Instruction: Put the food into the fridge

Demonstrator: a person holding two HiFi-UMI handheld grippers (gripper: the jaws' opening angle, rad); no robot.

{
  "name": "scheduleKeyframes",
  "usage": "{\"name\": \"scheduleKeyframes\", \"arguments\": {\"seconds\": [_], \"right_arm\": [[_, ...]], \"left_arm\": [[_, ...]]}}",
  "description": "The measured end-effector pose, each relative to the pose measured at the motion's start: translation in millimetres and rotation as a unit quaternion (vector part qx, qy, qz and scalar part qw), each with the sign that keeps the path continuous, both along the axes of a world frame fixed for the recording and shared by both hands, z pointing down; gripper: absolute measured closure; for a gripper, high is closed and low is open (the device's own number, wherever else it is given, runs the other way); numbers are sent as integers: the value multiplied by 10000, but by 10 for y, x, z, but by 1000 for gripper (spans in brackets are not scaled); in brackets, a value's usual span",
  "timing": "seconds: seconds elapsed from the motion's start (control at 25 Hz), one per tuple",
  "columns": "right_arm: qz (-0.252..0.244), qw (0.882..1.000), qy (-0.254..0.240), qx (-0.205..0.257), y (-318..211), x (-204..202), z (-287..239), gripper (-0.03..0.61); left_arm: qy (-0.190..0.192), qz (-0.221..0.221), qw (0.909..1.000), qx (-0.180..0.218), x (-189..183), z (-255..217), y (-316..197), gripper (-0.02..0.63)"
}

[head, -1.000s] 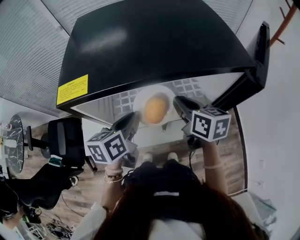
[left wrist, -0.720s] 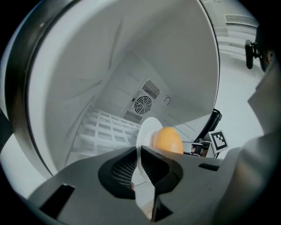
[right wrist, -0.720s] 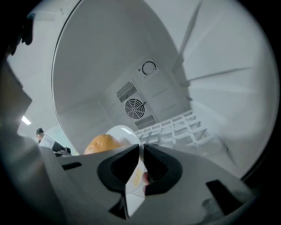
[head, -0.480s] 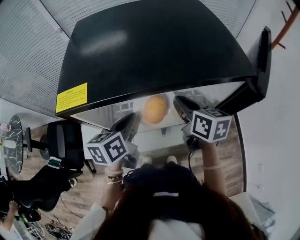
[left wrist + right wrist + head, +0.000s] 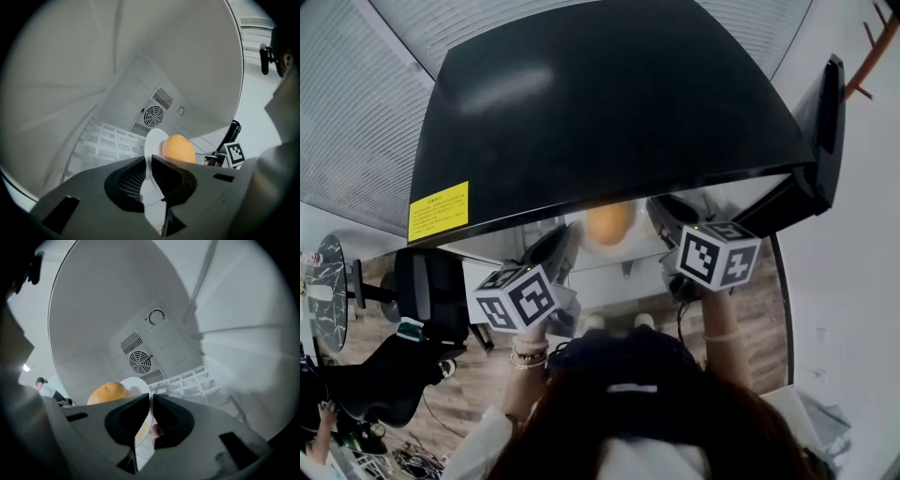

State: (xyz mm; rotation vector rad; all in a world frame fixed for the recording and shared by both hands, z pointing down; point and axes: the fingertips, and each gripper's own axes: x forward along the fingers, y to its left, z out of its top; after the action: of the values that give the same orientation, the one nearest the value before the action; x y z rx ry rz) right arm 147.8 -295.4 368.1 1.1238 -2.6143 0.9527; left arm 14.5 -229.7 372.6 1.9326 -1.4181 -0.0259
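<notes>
The food is one orange (image 5: 609, 222), round with pebbly skin, sitting on a small white plate (image 5: 625, 249). The plate hangs between the tools. The left gripper (image 5: 149, 164) pinches its left rim and the right gripper (image 5: 151, 401) its right rim, with the orange just past both sets of tips. The left jaws have just been opening a touch and the right ones closing, rim in between. Straight ahead of the tools is the fridge (image 5: 609, 112). It has a black top, an open door (image 5: 825, 103), and a white inside with a wire shelf (image 5: 112, 140) and a round fan (image 5: 152, 114) at the back.

Fridge top (image 5: 609, 103) glossy blk; plate (image 5: 153, 142) smooth white; orange (image 5: 178, 149) dimpled, matt; fingers (image 5: 174, 178) matt blk plastic.
</notes>
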Motion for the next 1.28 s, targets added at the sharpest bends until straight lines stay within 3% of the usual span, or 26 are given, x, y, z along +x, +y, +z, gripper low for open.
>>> {"name": "scheduleKeyframes", "arguments": {"seconds": [0.48,0.88,1.28], "right_arm": [[71,9998,141,-79,-68,-41,50,554],[182,9945,1018,175,-98,-68,104,548],[147,9914,1291,157,-102,-87,128,548]], "left_arm": [[-179,-40,9998,-19,-32,37,-101,557],[-711,-61,9974,54,-61,23,-194,543],[-1150,-63,9933,66,-62,35,-210,534]]}}
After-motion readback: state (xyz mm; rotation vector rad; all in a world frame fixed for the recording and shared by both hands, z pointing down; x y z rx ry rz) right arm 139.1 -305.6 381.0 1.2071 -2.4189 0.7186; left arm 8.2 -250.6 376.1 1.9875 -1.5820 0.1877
